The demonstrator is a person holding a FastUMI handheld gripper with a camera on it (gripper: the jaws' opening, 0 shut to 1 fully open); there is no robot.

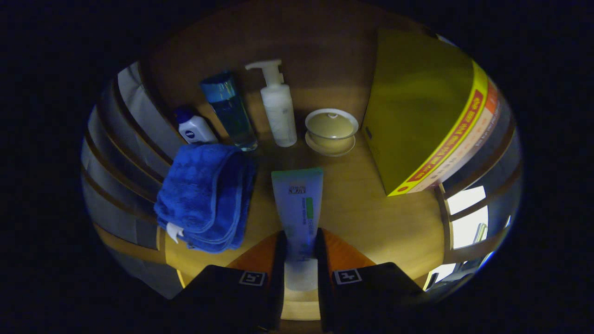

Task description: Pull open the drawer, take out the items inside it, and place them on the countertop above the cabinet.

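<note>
Gripping pale squeeze tube [298, 208], gripper [299, 250] was closed narrowly, both fingers pressing tube's lower end, tube pointing ahead over wooden countertop [371, 218]. Folded blue towel [204, 195] lay left of fingers. Beyond tube stood small white bottle [195, 129], blue bottle [229, 111], white pump bottle [277, 106], lidded bowl [331, 130]. Yellow box [417, 111] ahead-right.

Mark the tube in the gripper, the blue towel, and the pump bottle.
tube [298, 204]: gripper view, on its printed body, ahead of the gripper [299, 253] clamping it.
blue towel [204, 195]: gripper view, middle of the folded stack.
pump bottle [280, 116]: gripper view, on its white body.
</note>
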